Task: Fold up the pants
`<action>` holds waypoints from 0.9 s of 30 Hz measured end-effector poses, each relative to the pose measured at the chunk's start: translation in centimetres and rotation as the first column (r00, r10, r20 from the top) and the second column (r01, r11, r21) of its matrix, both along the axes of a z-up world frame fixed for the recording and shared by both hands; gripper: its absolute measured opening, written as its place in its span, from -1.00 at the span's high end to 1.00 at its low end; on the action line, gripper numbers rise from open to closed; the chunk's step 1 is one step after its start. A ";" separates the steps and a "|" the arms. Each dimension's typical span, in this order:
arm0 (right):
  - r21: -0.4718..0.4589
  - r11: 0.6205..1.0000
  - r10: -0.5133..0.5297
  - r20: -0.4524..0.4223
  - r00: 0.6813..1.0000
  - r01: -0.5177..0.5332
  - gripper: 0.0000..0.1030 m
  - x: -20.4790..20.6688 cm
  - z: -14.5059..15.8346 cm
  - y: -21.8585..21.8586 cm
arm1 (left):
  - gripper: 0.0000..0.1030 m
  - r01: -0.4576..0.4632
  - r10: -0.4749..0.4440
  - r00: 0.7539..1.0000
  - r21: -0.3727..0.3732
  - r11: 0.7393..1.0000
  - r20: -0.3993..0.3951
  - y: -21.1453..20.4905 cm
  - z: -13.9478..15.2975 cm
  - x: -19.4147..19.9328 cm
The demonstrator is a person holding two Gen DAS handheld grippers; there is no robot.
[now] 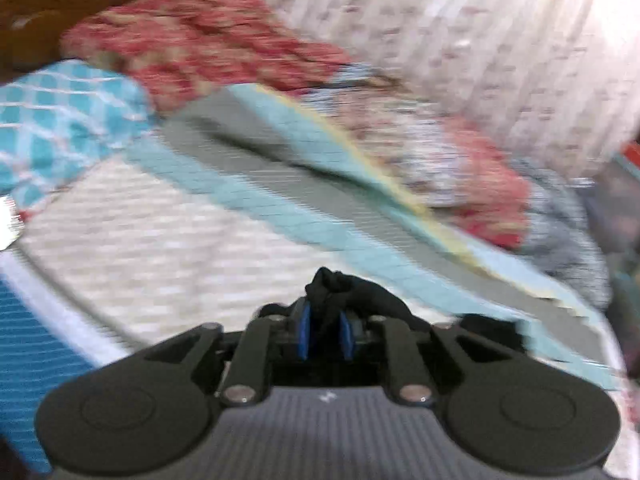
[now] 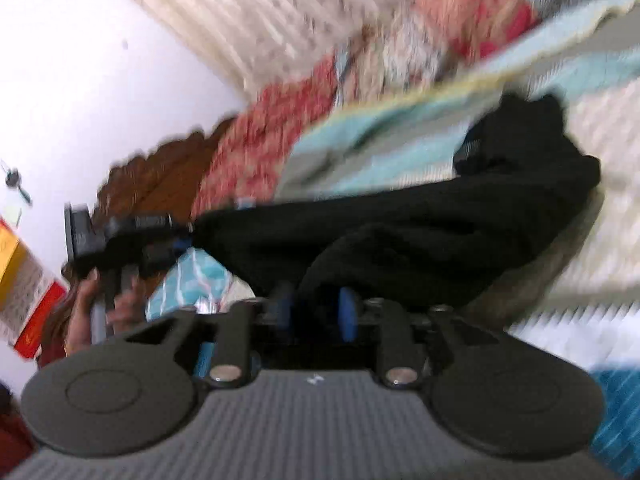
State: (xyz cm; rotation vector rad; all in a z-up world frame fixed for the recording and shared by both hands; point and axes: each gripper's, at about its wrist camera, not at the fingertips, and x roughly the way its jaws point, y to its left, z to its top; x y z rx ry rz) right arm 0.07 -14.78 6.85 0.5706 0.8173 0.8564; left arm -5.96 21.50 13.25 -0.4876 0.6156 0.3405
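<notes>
I see my left gripper (image 1: 325, 330) pinching a bunch of the black pants (image 2: 420, 236). My right gripper (image 2: 316, 312) clamps another fold, so the pants hang between both above the bed (image 1: 160, 248).

I see a bed (image 1: 160, 248) with pale patterned sheet; red floral bedding (image 1: 208, 44) upper centre, teal checked pillow (image 1: 60, 120) at left, grey-and-aqua blanket (image 1: 304, 200) diagonally across.
</notes>
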 end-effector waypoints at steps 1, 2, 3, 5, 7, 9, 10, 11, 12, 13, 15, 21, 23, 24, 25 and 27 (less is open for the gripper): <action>-0.022 1.000 -0.001 -0.026 1.000 0.001 0.09 -0.4 -0.6 0.0 | 0.52 -0.021 0.021 1.000 -0.002 1.000 -0.011 0.8 -0.8 -1.0; -0.037 0.999 -0.016 -0.032 0.999 0.015 0.09 -0.4 -0.9 -0.3 | 0.29 -0.030 0.030 0.999 -0.007 1.000 -0.029 0.9 -1.2 -1.2; -0.045 0.998 -0.040 -0.027 0.999 0.038 0.09 -0.5 -0.9 -0.9 | 0.12 -0.045 0.045 0.998 -0.010 0.999 -0.053 1.3 -2.0 -1.5; -0.065 0.988 -0.144 -0.016 0.989 0.143 0.08 0.5 -0.7 -2.7 | -0.45 -0.085 0.084 0.993 0.003 0.996 -0.086 2.3 -3.7 -2.4; -0.090 0.957 -0.277 -0.002 0.961 0.276 -0.01 2.5 -0.5 -5.4 | -0.70 -0.093 0.093 0.990 0.009 0.996 -0.101 2.7 -5.6 -3.6; -0.130 0.914 -0.386 0.014 0.922 0.384 -0.22 6.2 -0.8 -7.7 | -0.75 -0.076 0.074 0.989 -0.011 0.997 -0.130 2.1 -6.9 -2.9; -0.162 0.895 -0.419 0.016 0.908 0.416 -0.33 8.4 -1.1 -8.3 | -0.75 -0.061 0.056 0.989 -0.029 0.998 -0.136 2.1 -7.5 -2.8; -0.183 0.882 -0.439 0.013 0.898 0.434 -0.36 10.4 -1.8 -7.9 | -0.79 -0.042 0.035 0.991 -0.054 0.998 -0.129 2.8 -8.1 -2.6; -0.207 0.871 -0.455 0.000 0.891 0.445 -0.39 12.8 -2.3 -7.8 | -0.87 -0.028 0.018 0.993 -0.081 0.996 -0.113 3.2 -8.3 -2.4; -0.224 0.864 -0.466 -0.016 0.884 0.451 -0.45 15.1 -2.9 -7.4 | -1.00 -0.015 0.004 0.995 -0.109 0.994 -0.100 3.1 -8.5 -1.9; -0.264 0.849 -0.482 -0.031 0.876 0.458 -0.45 17.5 -5.3 -5.7 | -0.94 -0.027 0.012 0.995 -0.156 0.987 -0.096 3.1 -9.0 -0.5; -0.238 0.906 -0.387 -0.129 0.913 0.350 0.83 15.7 -7.7 -6.2 | 0.77 -0.001 -0.025 0.997 -0.315 0.949 -0.078 3.4 -9.5 0.5; -0.094 0.940 -0.333 -0.053 0.941 0.327 0.83 14.2 -3.0 -7.4 | 0.78 0.031 -0.026 0.999 -0.348 0.937 0.019 4.3 -7.3 -1.0; -0.058 0.951 -0.304 0.009 0.953 0.304 0.83 13.9 -0.2 -7.6 | 0.79 0.050 -0.025 0.997 -0.353 0.934 0.074 4.9 -5.8 -1.7; -0.046 0.957 -0.282 0.068 0.957 0.286 0.83 13.7 2.4 -7.4 | 0.79 0.056 -0.019 0.994 -0.345 0.937 0.109 5.4 -4.5 -1.8; -0.057 0.960 -0.261 0.159 0.952 0.273 0.83 14.1 6.2 -5.2 | 0.79 0.065 -0.013 0.986 -0.316 0.947 0.163 6.2 -2.2 -1.4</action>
